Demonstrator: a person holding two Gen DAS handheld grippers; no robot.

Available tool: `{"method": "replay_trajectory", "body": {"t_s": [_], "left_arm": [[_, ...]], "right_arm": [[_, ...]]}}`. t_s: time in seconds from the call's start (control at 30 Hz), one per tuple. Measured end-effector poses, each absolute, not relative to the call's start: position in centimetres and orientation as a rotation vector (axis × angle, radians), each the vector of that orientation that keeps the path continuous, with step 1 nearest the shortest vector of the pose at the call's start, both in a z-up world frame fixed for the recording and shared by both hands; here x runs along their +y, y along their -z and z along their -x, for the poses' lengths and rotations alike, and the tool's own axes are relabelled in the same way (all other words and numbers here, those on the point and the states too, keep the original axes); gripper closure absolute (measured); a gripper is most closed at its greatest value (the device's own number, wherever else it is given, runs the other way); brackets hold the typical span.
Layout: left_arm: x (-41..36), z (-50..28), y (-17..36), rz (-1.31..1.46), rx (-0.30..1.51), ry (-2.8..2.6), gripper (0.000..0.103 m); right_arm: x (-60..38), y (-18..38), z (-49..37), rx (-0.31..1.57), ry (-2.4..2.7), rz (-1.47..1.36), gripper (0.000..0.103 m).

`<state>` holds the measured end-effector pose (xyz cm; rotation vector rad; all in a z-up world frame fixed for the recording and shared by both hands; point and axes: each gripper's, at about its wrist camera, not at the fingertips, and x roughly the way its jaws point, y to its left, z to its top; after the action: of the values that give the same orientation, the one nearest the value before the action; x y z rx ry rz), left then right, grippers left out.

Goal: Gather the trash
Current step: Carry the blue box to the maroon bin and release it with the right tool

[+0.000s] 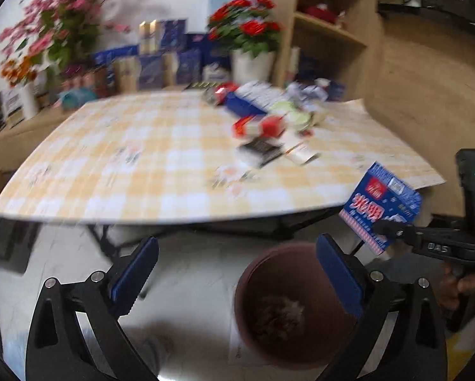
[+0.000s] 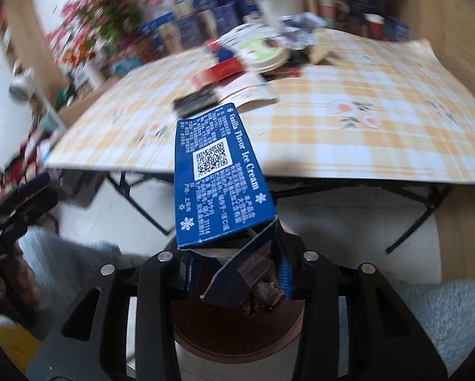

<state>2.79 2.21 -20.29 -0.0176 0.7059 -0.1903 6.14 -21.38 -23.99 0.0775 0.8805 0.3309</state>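
Observation:
My right gripper (image 2: 237, 270) is shut on a blue ice cream box (image 2: 218, 174) and holds it just above a brown round bin (image 2: 237, 339) on the floor. The same box (image 1: 382, 203) and right gripper (image 1: 393, 230) show at the right of the left wrist view. My left gripper (image 1: 234, 273) is open and empty, low over the floor, beside the bin (image 1: 288, 304), which has crumpled trash inside. More trash lies on the checked table (image 1: 142, 158): red boxes (image 1: 258, 125), a dark packet (image 1: 262, 149), a blue box (image 1: 243, 104), a green-white lid (image 1: 288, 112), crumpled paper (image 1: 307, 90).
The table's near edge overhangs the floor on folding black legs (image 2: 135, 197). Flower pots (image 1: 253, 60) and blue boxes (image 1: 161, 63) line the back ledge. A wooden shelf (image 1: 329, 31) stands at the right. The person's knees (image 2: 444, 311) flank the bin.

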Motion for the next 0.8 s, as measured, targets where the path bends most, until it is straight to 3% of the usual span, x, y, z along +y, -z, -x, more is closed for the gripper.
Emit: {"method": "replay_trajectory", "body": {"t_s": [0.8], "left_arm": [[4.1, -3.6, 20.6, 0.122, 0.711, 0.158, 0.006]], "right_arm": [[-22.0, 22.8, -5.8, 0.821, -0.318, -0.120, 0.061]]}}
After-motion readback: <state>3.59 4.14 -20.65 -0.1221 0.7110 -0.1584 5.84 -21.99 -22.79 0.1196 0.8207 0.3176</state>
